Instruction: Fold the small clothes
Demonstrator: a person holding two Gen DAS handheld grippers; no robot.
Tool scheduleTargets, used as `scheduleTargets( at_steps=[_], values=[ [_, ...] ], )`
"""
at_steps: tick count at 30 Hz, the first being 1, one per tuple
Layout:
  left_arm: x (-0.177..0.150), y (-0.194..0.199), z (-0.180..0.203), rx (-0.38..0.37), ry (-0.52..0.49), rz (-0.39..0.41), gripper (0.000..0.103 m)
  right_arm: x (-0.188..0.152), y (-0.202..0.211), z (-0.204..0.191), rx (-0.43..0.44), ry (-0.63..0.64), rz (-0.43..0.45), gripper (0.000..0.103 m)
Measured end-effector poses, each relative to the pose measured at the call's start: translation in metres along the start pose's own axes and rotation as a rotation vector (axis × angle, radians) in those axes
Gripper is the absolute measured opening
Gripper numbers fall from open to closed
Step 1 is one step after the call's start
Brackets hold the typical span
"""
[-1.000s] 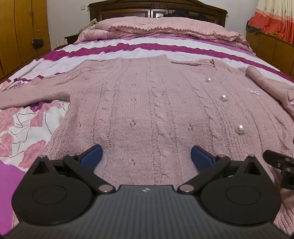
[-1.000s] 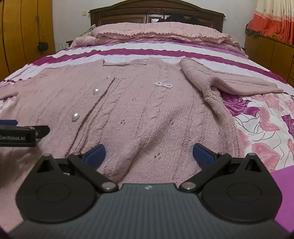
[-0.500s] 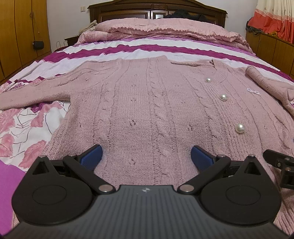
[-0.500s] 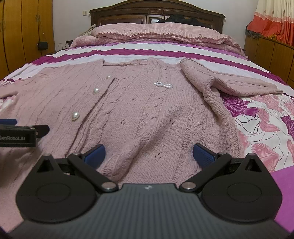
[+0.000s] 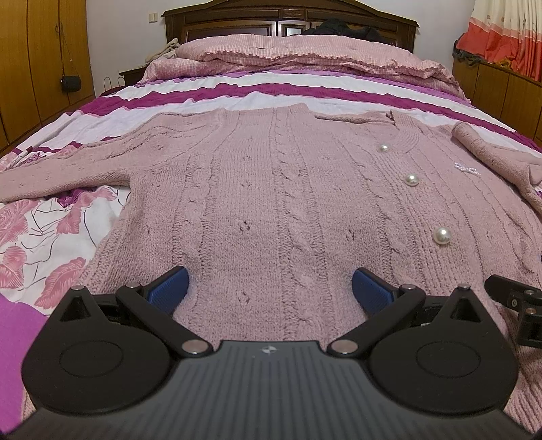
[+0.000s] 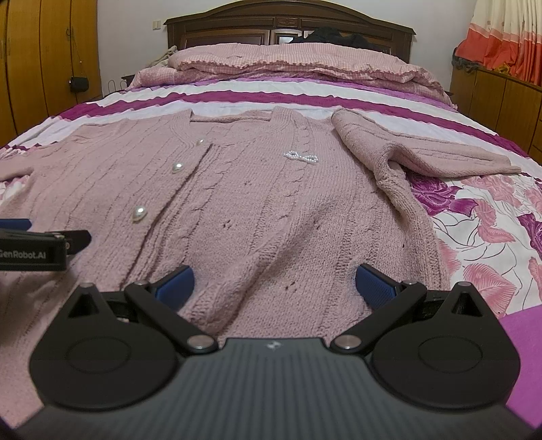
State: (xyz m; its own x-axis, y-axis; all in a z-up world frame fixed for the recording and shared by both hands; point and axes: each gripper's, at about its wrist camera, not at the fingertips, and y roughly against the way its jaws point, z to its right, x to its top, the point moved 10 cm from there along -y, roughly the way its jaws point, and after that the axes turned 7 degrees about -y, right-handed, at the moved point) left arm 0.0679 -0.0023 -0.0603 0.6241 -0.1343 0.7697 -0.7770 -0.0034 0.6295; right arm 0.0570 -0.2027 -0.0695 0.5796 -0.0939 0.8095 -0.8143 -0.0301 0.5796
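Observation:
A pink knitted cardigan (image 5: 271, 203) with pearl buttons (image 5: 442, 235) lies spread flat, front up, on the bed. It also shows in the right wrist view (image 6: 257, 210), with a small bead bow (image 6: 301, 157) on its chest. Its left sleeve (image 5: 50, 176) stretches out to the left. Its right sleeve (image 6: 423, 152) is folded across to the right. My left gripper (image 5: 269, 291) is open, low over the left part of the hem. My right gripper (image 6: 274, 287) is open, low over the right part of the hem. Neither holds anything.
The bed has a floral and striped purple sheet (image 5: 44, 237) and a folded pink quilt (image 6: 288, 61) by the wooden headboard (image 6: 288, 20). Wooden wardrobes (image 5: 37, 61) stand on the left, a low cabinet and orange curtains (image 6: 501, 40) on the right.

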Motion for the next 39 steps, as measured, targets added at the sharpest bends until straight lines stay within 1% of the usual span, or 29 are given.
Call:
scheduleTargets(
  at_steps=[32, 39],
  values=[
    [-0.0011, -0.0001, 0.0002, 0.001, 0.000, 0.003, 0.103, -0.0005, -0.0002, -0.0005, -0.002, 0.003, 0.005, 0.103],
    [-0.0011, 0.0058, 0.0013, 0.000, -0.005, -0.027, 0.103, 0.0031, 0.0036, -0.0003, -0.009, 0.003, -0.010, 0.103]
  ],
)
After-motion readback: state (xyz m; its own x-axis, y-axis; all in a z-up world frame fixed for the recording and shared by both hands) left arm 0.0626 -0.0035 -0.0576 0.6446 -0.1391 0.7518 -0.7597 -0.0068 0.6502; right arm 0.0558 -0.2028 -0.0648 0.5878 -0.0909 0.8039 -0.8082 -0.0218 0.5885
